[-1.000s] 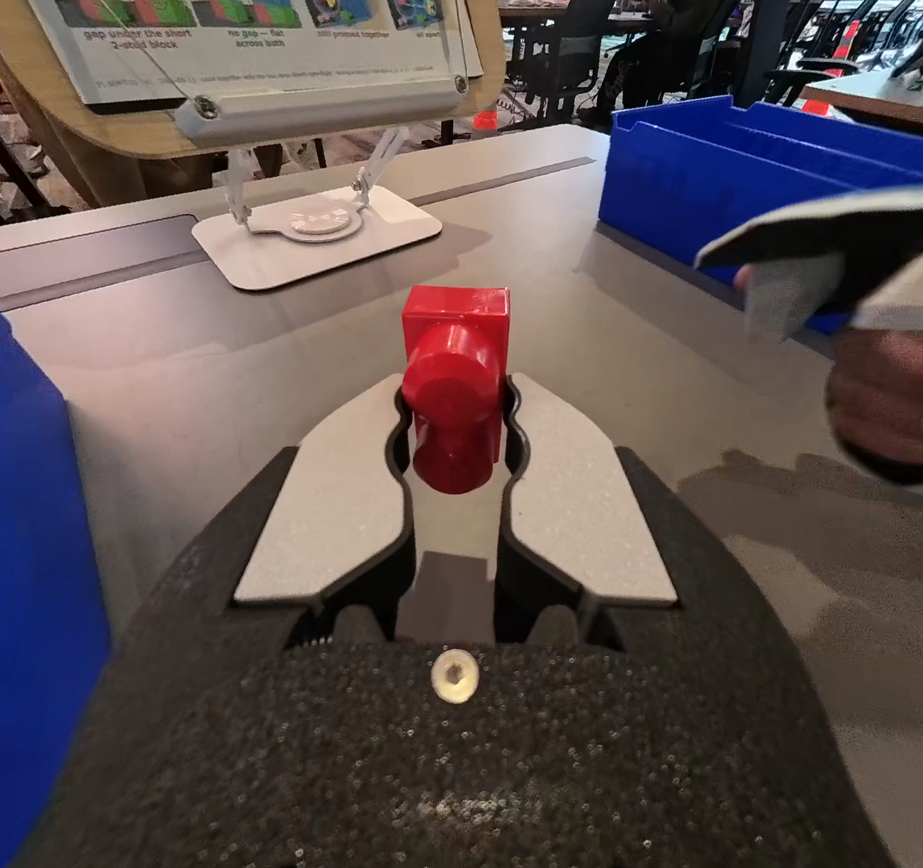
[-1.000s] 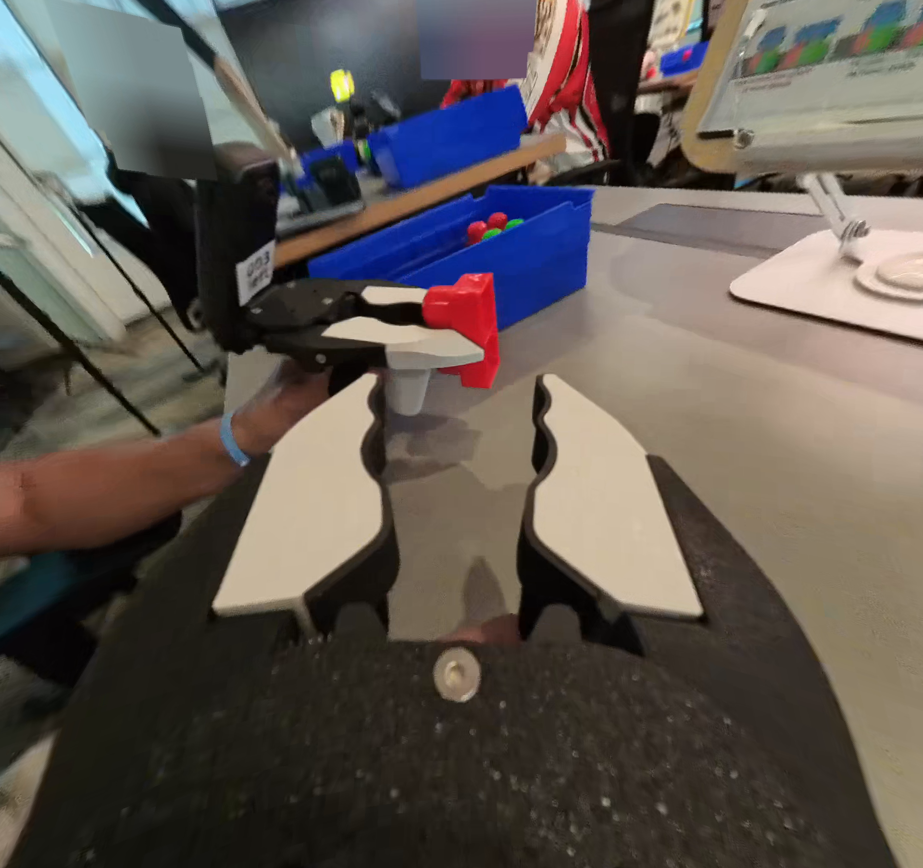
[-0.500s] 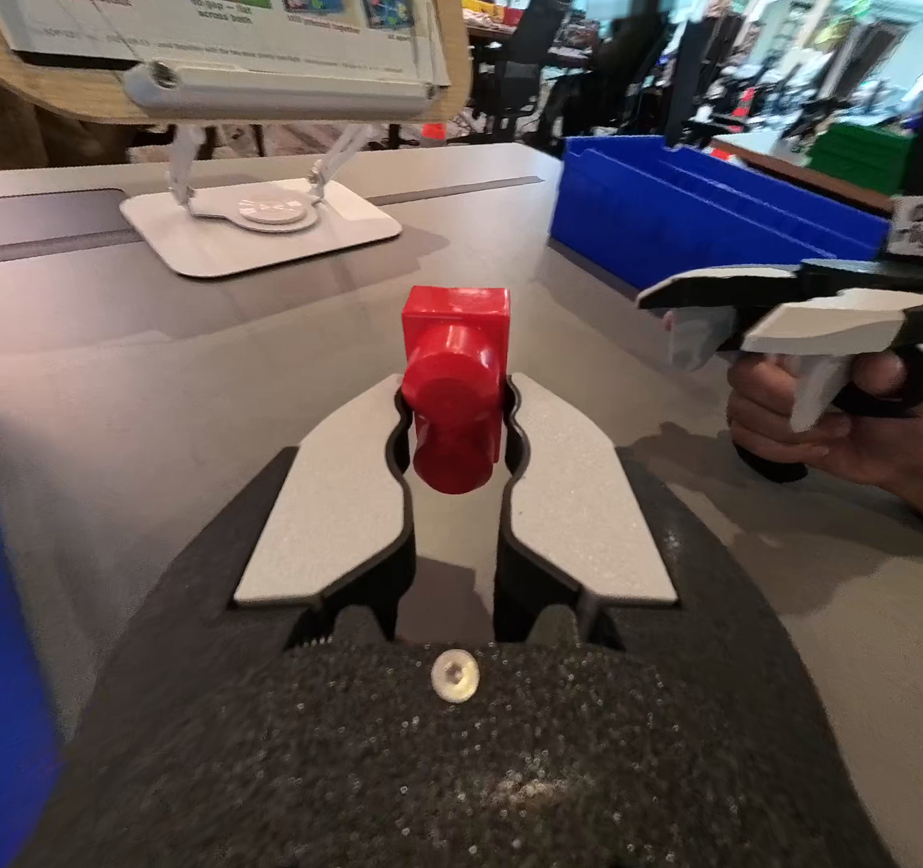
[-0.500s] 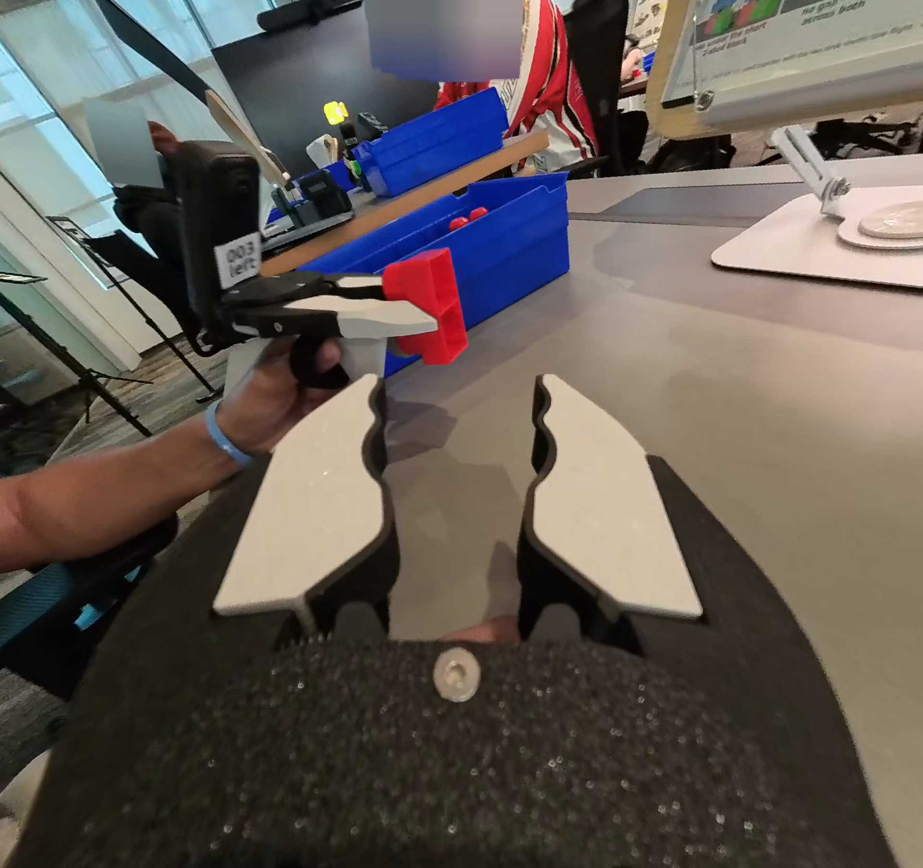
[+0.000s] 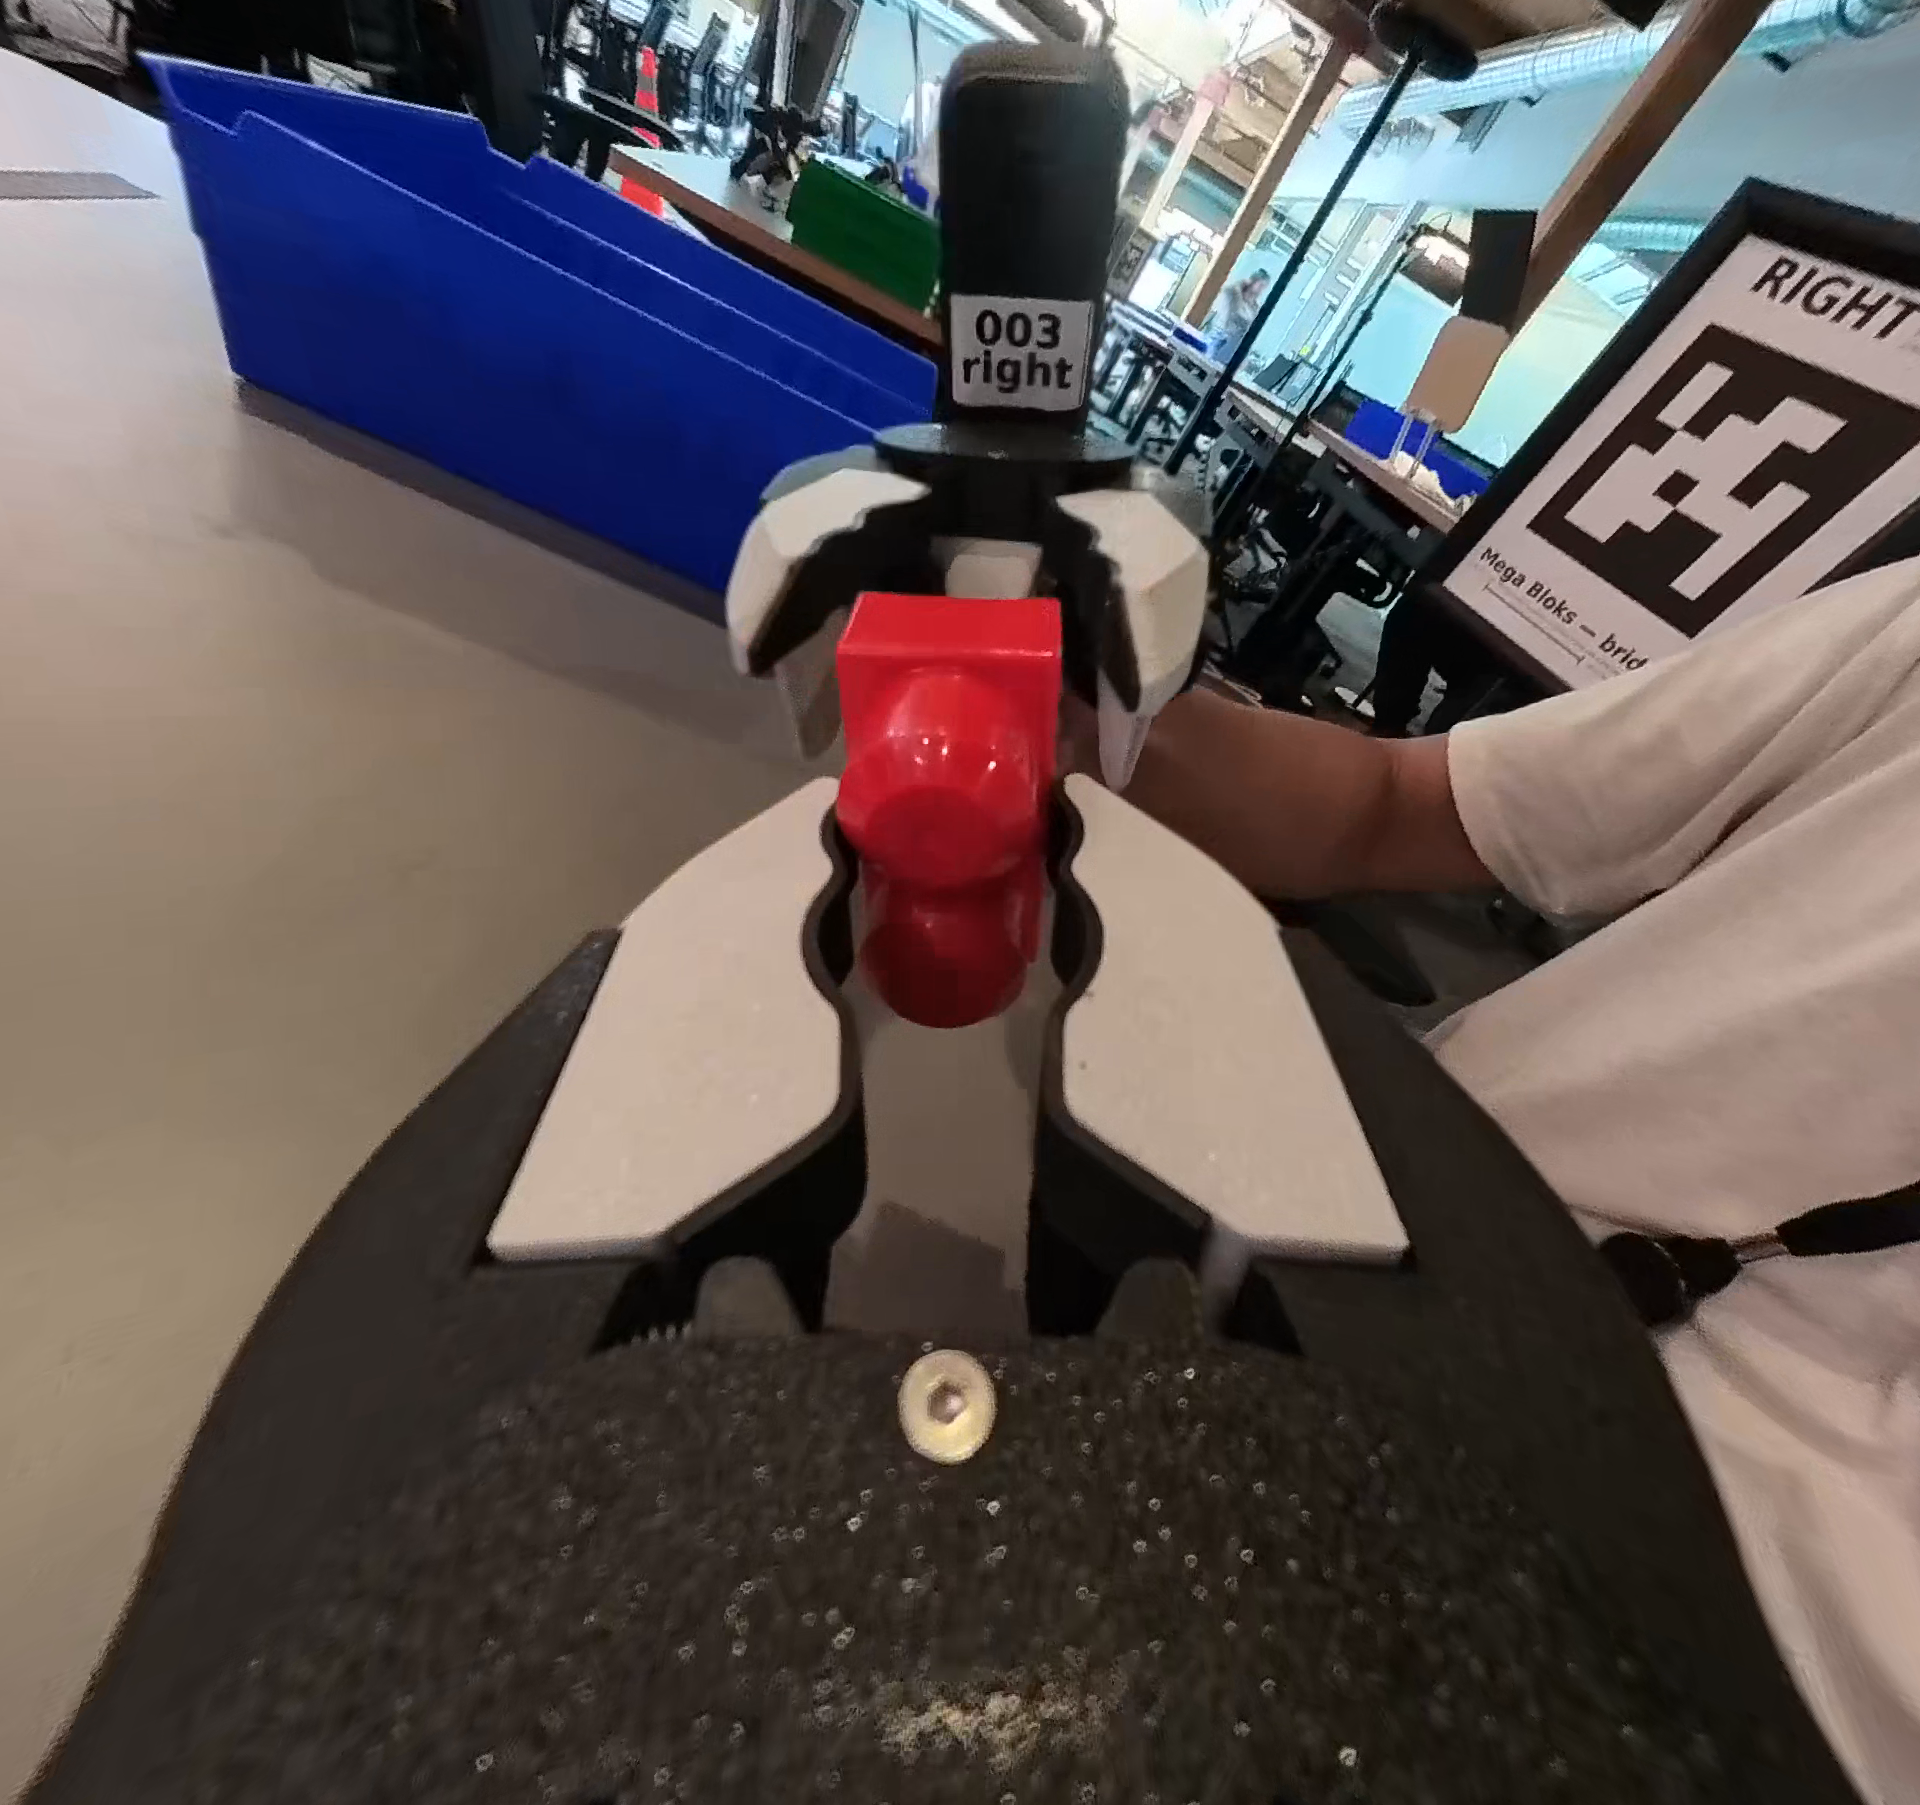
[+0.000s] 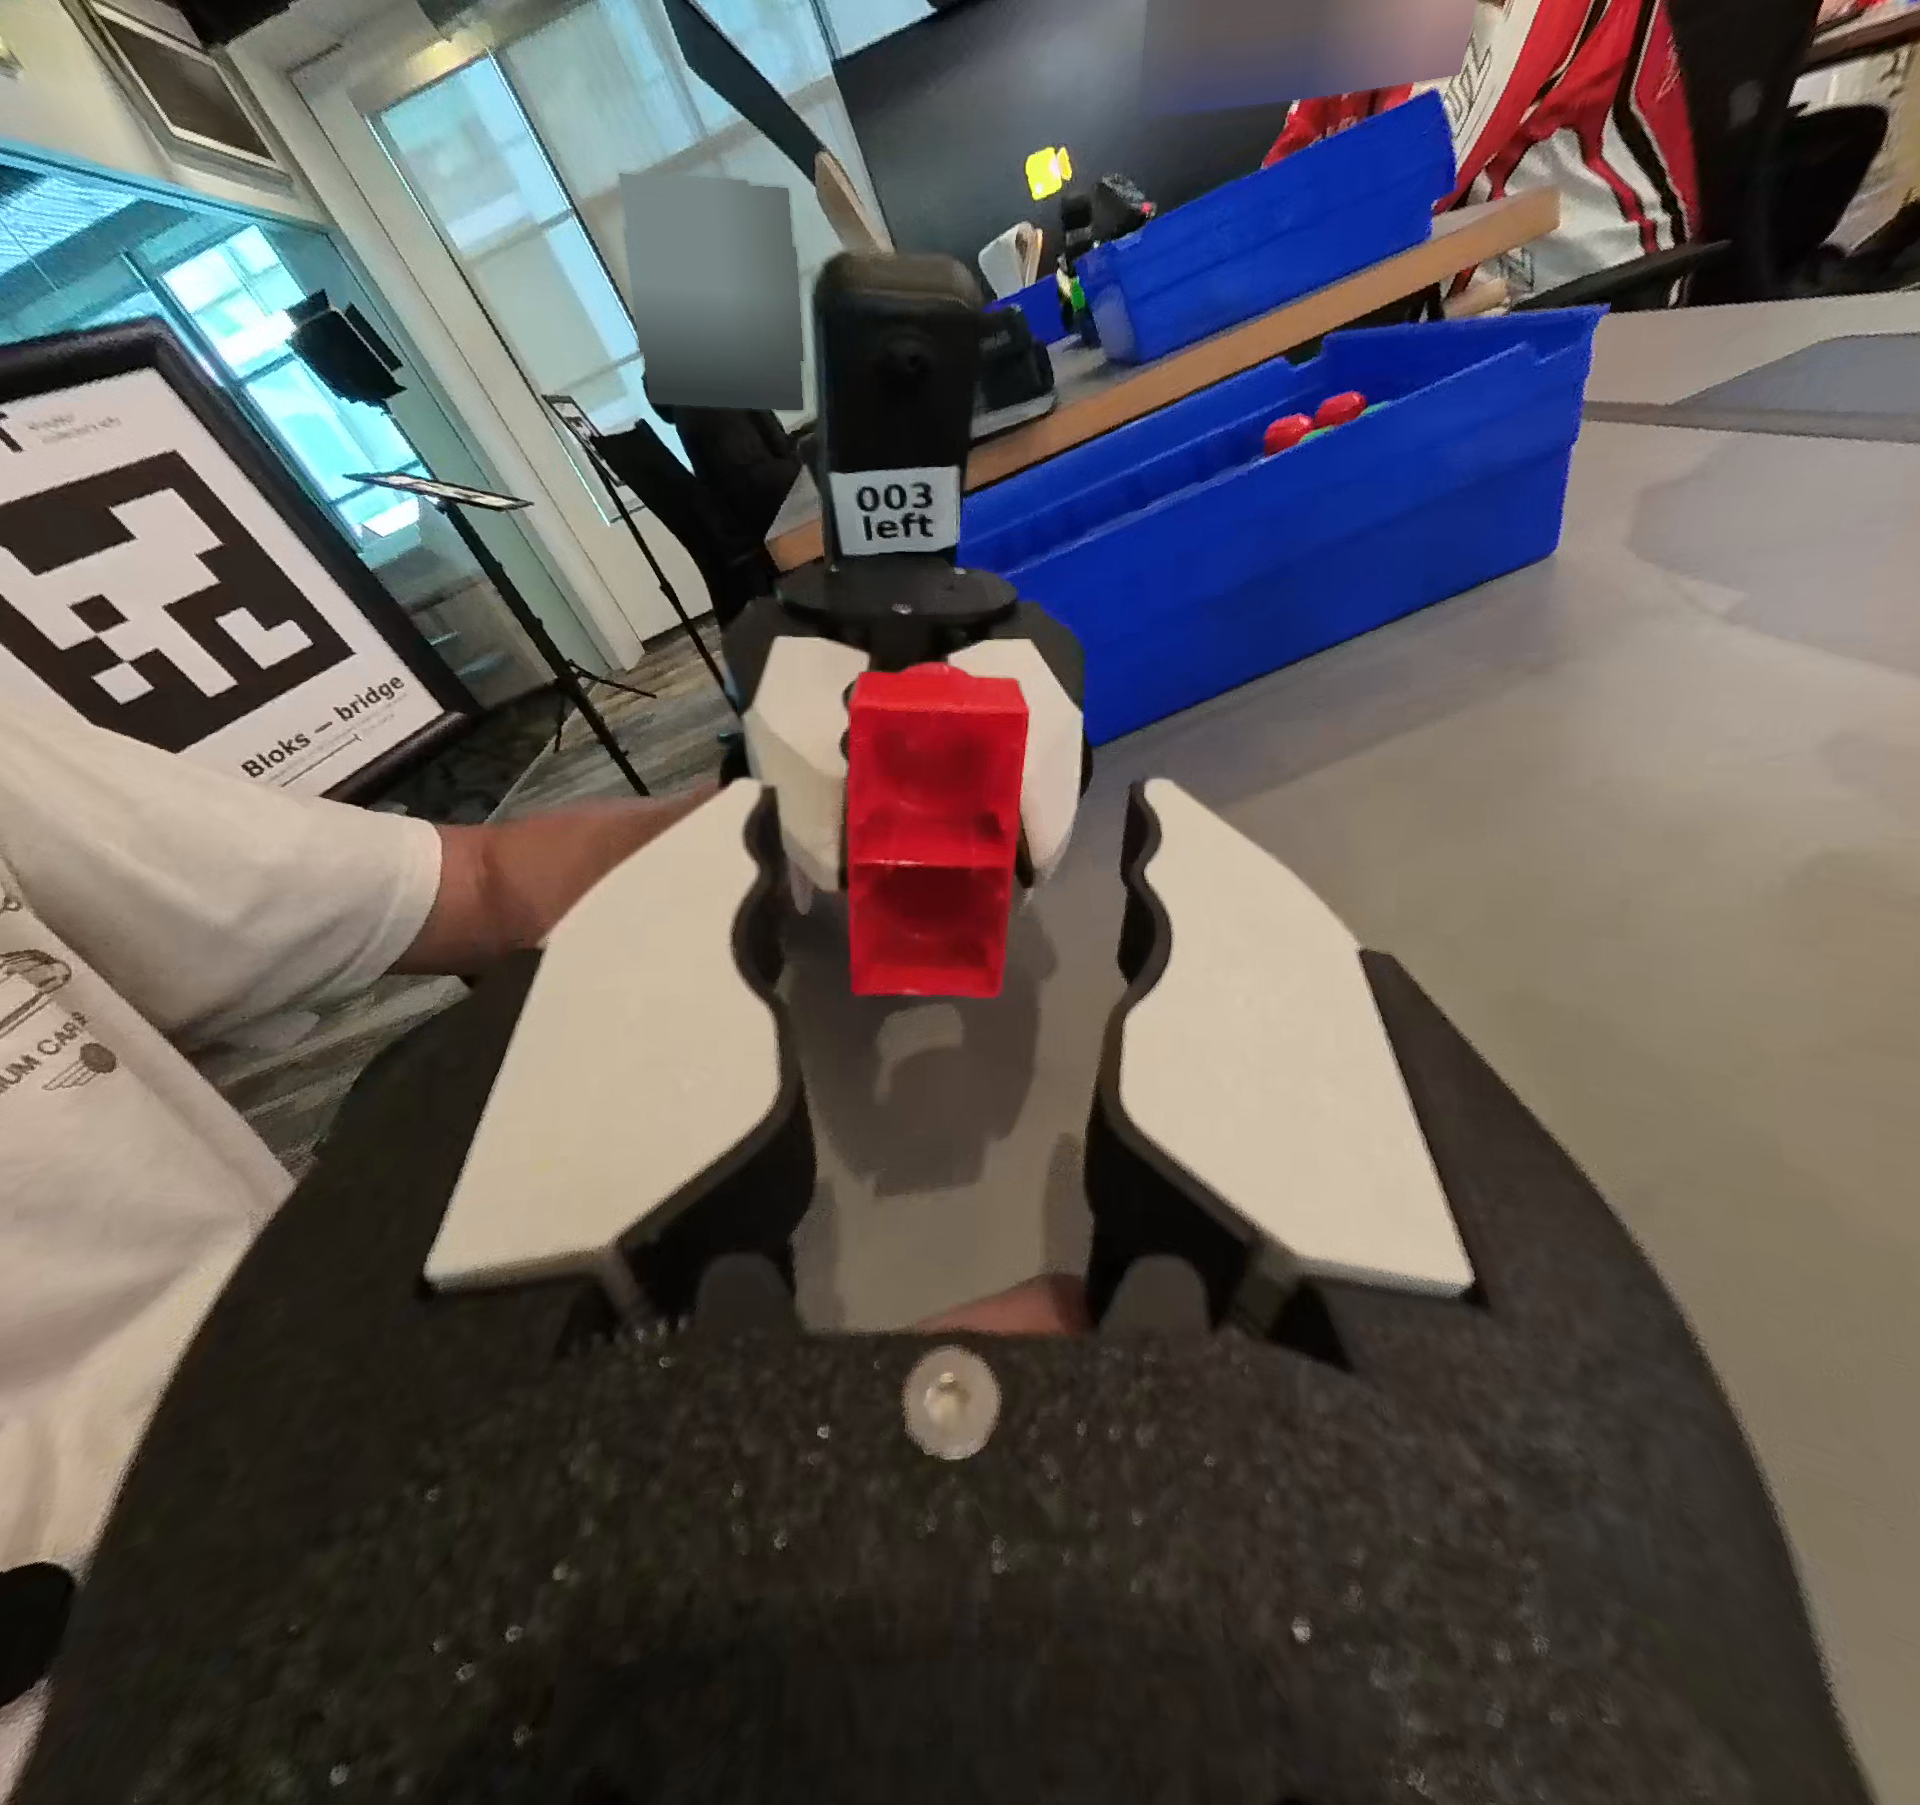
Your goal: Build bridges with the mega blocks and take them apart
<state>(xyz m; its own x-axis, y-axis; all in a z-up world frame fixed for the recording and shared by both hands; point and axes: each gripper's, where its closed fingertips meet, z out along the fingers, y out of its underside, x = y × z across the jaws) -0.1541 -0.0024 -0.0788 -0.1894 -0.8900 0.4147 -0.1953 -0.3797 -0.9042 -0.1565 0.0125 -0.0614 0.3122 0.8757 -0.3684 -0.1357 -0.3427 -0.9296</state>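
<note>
Facing each other across a grey table (image 5: 260, 716), two hand-held grippers meet near the middle of both frames. In the left wrist view, the left gripper (image 5: 948, 820) fills the lower half of the frame, its two pale fingers pinching a red block (image 5: 948, 779) at the frame's centre, held above the tabletop. The block has two round studs pointing back toward the camera, one above the other. Just beyond it, slightly higher in the frame, the right gripper (image 5: 966, 716) points back at the camera, its fingers spread to either side of the block's far end; whether they touch it cannot be told. A bare forearm and a white sleeve (image 5: 1662, 872) enter from the right edge. A blue bin (image 5: 499, 301) stands on the table in the upper left, and a framed sign with a black-and-white square pattern (image 5: 1704, 467) sits at the upper right.

In the right wrist view, the right gripper (image 6: 951, 820) spans the lower half with its pale fingers apart and nothing between them. The red block (image 6: 928, 836) sits at centre, its hollow underside toward the camera, clamped in the left gripper (image 6: 914, 768) behind it. Another blue bin (image 6: 1299, 550) at the upper right holds a few red and green pieces (image 6: 1314, 420).
</note>
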